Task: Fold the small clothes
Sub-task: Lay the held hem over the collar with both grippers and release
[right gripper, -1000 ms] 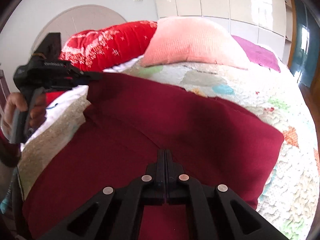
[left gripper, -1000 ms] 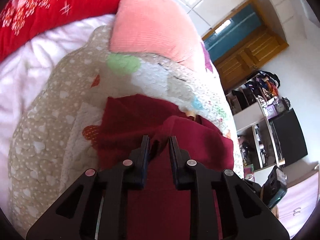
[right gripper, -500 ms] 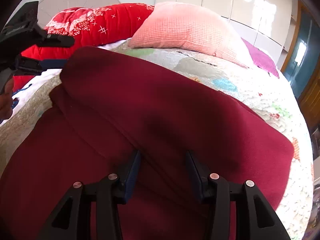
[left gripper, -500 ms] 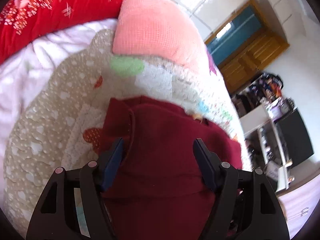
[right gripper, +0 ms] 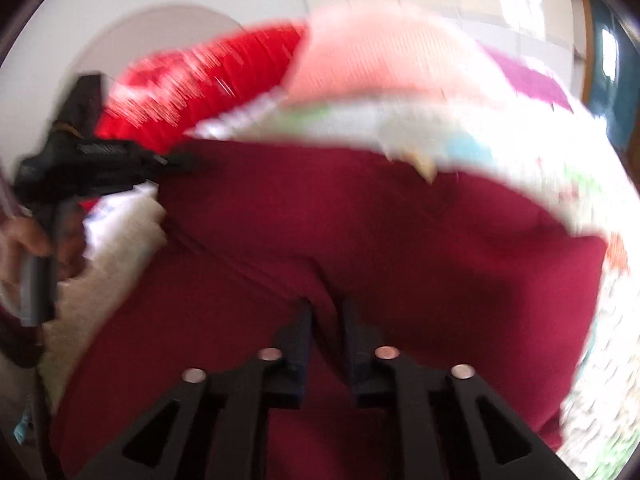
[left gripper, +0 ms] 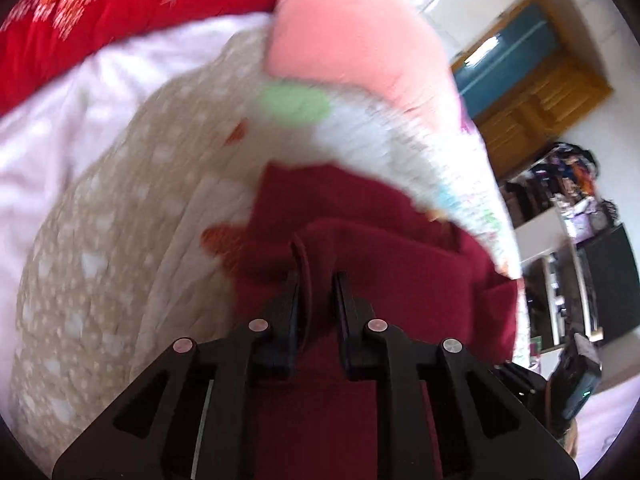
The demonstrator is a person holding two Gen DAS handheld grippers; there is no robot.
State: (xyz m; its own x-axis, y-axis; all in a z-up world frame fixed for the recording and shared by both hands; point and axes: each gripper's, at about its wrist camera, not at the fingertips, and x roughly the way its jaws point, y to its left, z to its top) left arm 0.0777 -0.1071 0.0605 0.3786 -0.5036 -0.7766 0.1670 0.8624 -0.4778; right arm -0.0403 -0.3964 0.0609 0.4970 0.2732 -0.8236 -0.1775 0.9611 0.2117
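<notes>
Garment: a dark red garment (left gripper: 360,420) lies on the bed, spread over the quilt (left gripper: 120,240); in the right wrist view it (right gripper: 380,240) fills the near and middle ground, running from the near left up to a corner at the far right.
Fold: in the left wrist view an upper layer of the red cloth lies over a lower one, with a raised edge just ahead of the fingers.
Left gripper: the left gripper (left gripper: 318,280) has its jaws drawn close together, with a thin ridge of the red cloth standing between them; a narrow gap shows. In the right wrist view it (right gripper: 104,160) sits at the far left edge of the garment, held by a hand (right gripper: 36,240).
Right gripper: the right gripper (right gripper: 326,312) has its jaws narrowly apart, with a pucker of red cloth rising between the tips; blur hides whether the cloth is firmly pinched.
Bed: the quilt is beige with pale dots on the left and patchwork on the right.
Pillows: a pink pillow (left gripper: 360,40) and a red patterned pillow (left gripper: 100,12) lie at the far end.
Room: a wooden door (left gripper: 540,92) stands at the far right.
Sharpness: both views are smeared.
</notes>
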